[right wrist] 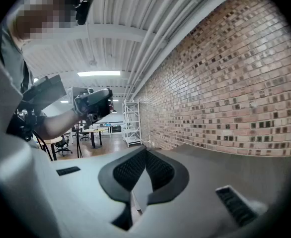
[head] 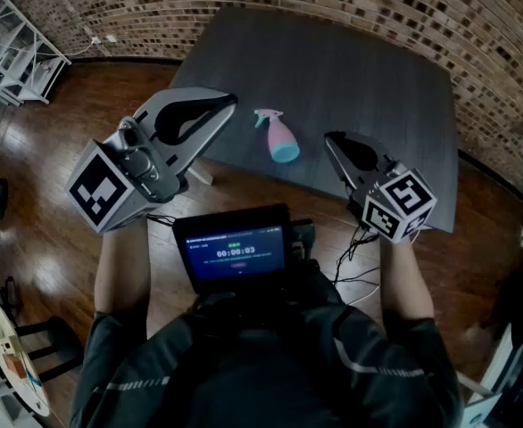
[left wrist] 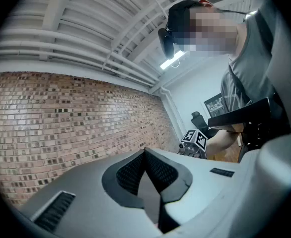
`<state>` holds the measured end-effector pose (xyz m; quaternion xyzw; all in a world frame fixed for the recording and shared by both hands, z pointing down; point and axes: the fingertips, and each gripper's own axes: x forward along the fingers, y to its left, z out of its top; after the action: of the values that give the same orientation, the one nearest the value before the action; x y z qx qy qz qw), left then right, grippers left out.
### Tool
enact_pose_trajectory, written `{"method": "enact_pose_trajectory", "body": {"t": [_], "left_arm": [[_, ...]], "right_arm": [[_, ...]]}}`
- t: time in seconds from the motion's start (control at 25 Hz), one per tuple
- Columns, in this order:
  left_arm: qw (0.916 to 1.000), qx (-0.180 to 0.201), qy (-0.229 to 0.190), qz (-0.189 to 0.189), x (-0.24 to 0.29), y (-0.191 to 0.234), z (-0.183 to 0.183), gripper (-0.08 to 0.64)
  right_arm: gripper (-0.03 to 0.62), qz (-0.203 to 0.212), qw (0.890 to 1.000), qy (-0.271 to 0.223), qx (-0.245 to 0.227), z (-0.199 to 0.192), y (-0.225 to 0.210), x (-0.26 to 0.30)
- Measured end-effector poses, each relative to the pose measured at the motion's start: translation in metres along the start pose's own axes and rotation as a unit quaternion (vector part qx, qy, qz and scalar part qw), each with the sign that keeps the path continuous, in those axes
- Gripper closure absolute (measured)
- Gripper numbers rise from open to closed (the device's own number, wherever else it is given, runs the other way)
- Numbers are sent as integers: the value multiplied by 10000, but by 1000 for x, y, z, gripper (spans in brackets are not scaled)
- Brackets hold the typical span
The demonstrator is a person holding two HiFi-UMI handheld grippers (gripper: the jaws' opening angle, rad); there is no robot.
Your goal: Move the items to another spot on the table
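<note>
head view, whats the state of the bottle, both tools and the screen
spray bottle: on the table, touched by neither tool; upright or lying, cannot tell
left tool: shut, empty
right tool: shut, empty
screen: lit, showing a timer
</note>
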<state>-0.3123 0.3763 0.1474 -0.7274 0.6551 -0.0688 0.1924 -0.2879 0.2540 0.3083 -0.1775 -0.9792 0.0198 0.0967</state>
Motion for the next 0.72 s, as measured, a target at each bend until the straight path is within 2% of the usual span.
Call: {"method": "enact_pose_trajectory", "body": {"t": [0.2, 0.4, 0.48, 0.68, 0.72], "left_arm": [[10000, 8, 13, 71, 2, -1, 1, 563], [9994, -177, 149, 249, 23, -9, -3, 563], [9992, -109, 157, 359, 30, -9, -2, 563], [9982, -69, 270, 538, 40, -14, -11, 563], [9980, -87, 307, 539, 40, -14, -14, 563]], "right_arm": [[584, -5, 10000, -19, -5, 4, -3, 3], [584, 199, 9998, 25, 16, 5, -22, -2], [503, 357, 9993, 119, 18, 2, -27, 1], [482, 558, 9976, 402, 24, -10, -40, 14], [419, 604, 9969, 492, 53, -13, -41, 20]]}}
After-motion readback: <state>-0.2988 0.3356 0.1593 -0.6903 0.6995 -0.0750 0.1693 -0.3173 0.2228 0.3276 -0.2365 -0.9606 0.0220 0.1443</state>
